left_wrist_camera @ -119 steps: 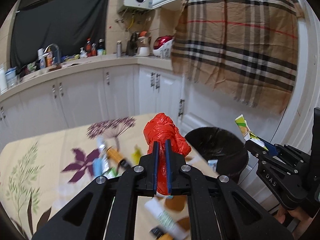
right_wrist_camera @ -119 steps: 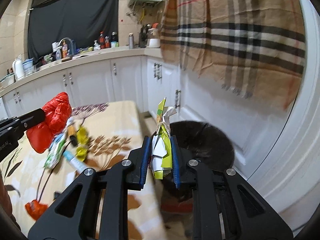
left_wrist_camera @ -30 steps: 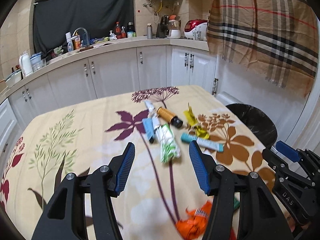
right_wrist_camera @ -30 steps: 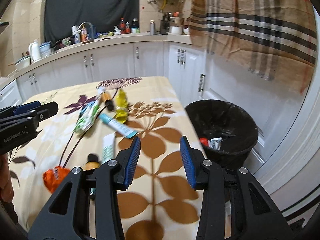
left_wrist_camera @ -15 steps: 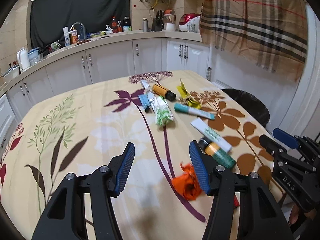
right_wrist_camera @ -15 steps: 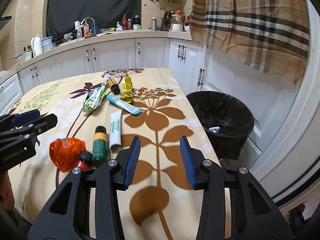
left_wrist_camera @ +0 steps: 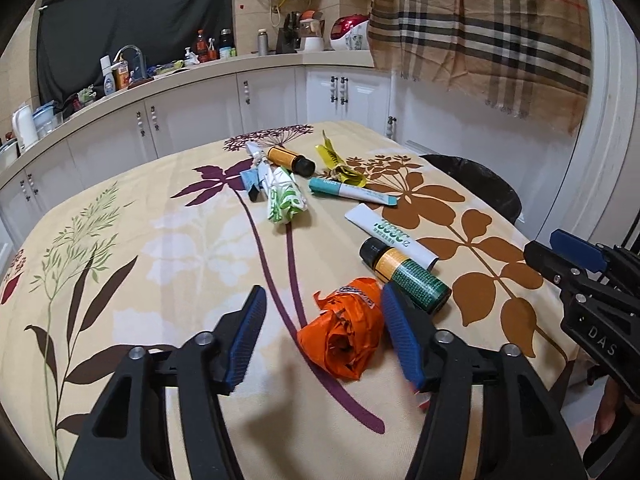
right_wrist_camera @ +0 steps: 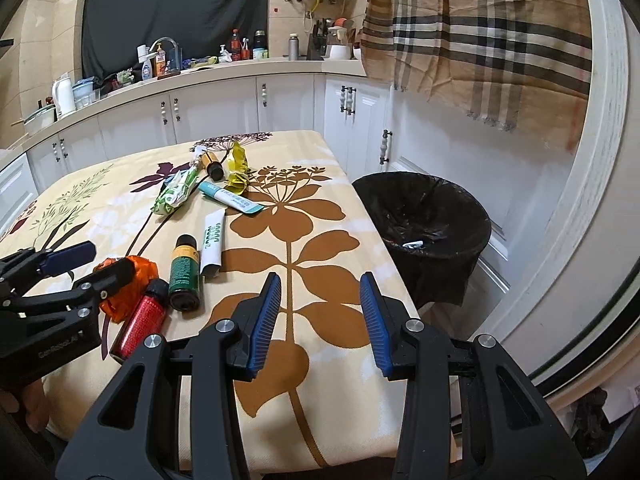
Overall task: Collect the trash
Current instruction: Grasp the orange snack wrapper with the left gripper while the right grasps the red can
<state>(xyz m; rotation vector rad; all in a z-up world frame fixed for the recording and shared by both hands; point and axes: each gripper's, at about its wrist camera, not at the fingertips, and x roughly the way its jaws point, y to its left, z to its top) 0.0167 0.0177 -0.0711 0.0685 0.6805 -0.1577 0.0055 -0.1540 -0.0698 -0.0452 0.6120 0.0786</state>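
Note:
A crumpled orange wrapper (left_wrist_camera: 344, 336) lies on the floral tablecloth (left_wrist_camera: 160, 248) between the jaws of my open left gripper (left_wrist_camera: 322, 326), nearer the right finger. It also shows in the right wrist view (right_wrist_camera: 132, 280), half hidden by the left gripper (right_wrist_camera: 92, 264). A green-and-yellow bottle (left_wrist_camera: 404, 274) and a white tube (left_wrist_camera: 390, 232) lie just beyond. A red bottle (right_wrist_camera: 140, 322) lies beside the wrapper. My right gripper (right_wrist_camera: 318, 312) is open and empty over the table's right front part. The black bin (right_wrist_camera: 424, 220) stands right of the table.
Farther back lie a teal-and-white tube (left_wrist_camera: 352, 192), a green-and-white packet (left_wrist_camera: 284, 200), a yellow wrapper (left_wrist_camera: 340, 164), a brown bottle (left_wrist_camera: 290, 158) and a small blue tube (left_wrist_camera: 252, 182). White cabinets and a cluttered counter (left_wrist_camera: 192, 72) run behind. A plaid cloth (left_wrist_camera: 480, 32) hangs at right.
Both grippers let go of their trash over the bin and came back open. My left gripper has moved low over the table until the orange wrapper sits between its jaws.

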